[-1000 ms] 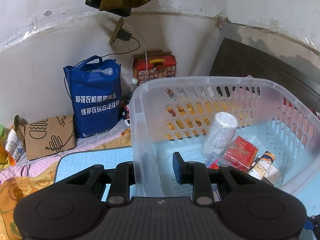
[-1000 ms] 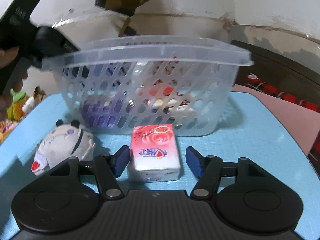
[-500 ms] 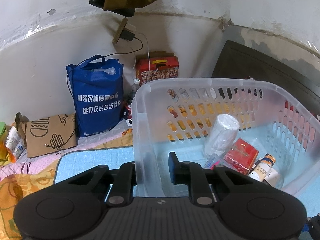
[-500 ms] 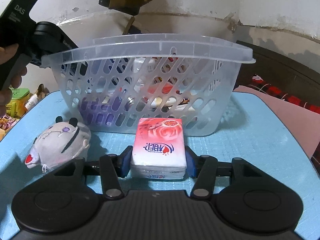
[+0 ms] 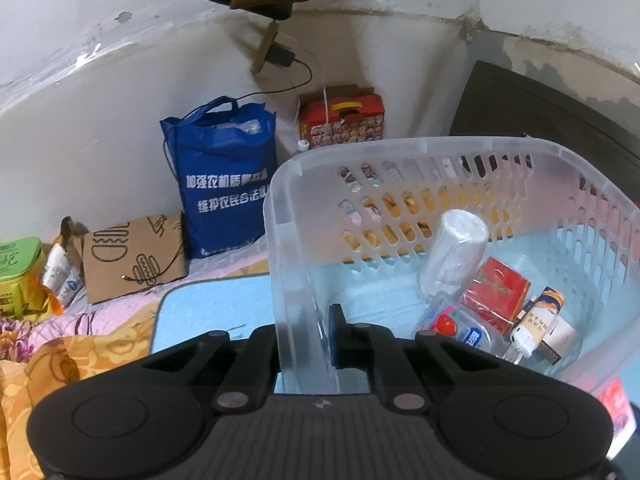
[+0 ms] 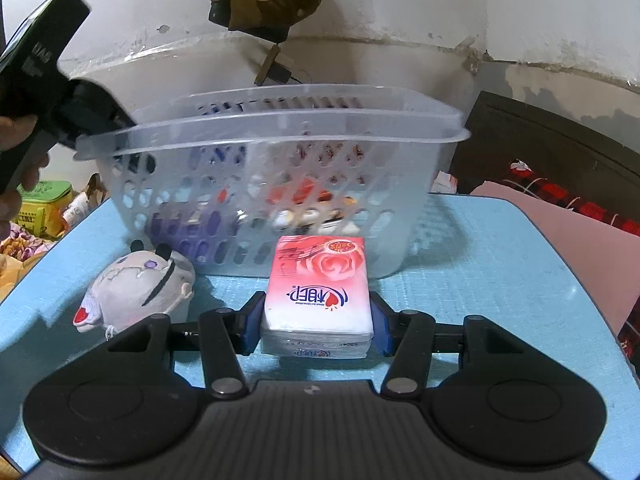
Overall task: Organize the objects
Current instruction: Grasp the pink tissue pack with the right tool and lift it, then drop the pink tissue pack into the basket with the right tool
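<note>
My left gripper [image 5: 306, 332] is shut on the near wall of a clear plastic basket [image 5: 292, 264]. The basket holds a white roll [image 5: 456, 252], a red box [image 5: 496, 292], a clear bottle [image 5: 456, 324] and a small tube [image 5: 540, 312]. My right gripper [image 6: 316, 322] is shut on a pink tissue pack [image 6: 318, 292], held just above the blue mat [image 6: 480, 272] in front of the basket [image 6: 280, 120]. The left gripper [image 6: 48, 92] shows at the basket's left rim in the right wrist view.
A grey plush toy [image 6: 136, 292] lies on the mat left of the tissue pack. Behind the basket stand a blue bag [image 5: 224, 184], a red box [image 5: 344, 118] and a cardboard sheet [image 5: 132, 256] against the wall. A dark headboard [image 6: 560, 152] is at the right.
My right gripper closed on the tissue pack and lifted it slightly. My left gripper closed on the basket wall, and the basket shifted a little.
</note>
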{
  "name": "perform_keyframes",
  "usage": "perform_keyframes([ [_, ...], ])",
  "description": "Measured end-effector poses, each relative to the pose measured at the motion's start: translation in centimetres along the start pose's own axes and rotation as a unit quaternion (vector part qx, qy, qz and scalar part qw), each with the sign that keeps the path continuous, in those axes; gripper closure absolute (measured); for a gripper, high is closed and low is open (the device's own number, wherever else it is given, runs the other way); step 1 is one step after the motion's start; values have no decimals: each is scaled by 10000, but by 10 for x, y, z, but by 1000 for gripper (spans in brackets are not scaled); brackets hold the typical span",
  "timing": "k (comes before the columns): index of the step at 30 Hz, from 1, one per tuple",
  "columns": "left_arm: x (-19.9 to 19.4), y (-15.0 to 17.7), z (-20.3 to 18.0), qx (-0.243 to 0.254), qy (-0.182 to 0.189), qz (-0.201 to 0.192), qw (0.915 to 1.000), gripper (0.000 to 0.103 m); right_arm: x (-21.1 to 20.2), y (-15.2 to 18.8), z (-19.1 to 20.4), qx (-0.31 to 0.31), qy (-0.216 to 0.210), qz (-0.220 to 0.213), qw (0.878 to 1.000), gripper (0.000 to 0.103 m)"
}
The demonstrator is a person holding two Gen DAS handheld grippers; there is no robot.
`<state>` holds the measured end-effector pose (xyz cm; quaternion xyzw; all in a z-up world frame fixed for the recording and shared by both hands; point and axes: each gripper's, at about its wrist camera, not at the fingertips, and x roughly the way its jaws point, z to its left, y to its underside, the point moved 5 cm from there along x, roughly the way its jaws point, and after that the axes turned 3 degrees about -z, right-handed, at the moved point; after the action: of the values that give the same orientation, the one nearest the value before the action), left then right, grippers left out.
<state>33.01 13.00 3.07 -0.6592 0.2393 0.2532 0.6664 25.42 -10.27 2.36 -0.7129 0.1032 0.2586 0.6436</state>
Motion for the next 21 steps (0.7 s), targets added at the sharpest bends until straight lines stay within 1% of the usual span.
perform_keyframes([
  [7, -3, 4, 27, -25, 25, 54, 10000, 92, -9, 1, -8, 11, 33, -22, 10000, 47],
  [11, -3, 5, 32, -39, 29, 58, 10000, 92, -18, -4, -6, 32, -3, -67, 10000, 47],
  [14, -3, 6, 34, -69, 57, 43, 10000, 92, -32, -11, 0, -34, -70, -161, 9998, 47],
  [17, -4, 8, 35, -99, 102, 33, 9999, 92, -58, -26, 8, -127, -204, -445, 9987, 47],
  [21, -4, 7, 33, -122, 142, 40, 9998, 92, -90, -63, 20, -274, -344, -1028, 9937, 47],
])
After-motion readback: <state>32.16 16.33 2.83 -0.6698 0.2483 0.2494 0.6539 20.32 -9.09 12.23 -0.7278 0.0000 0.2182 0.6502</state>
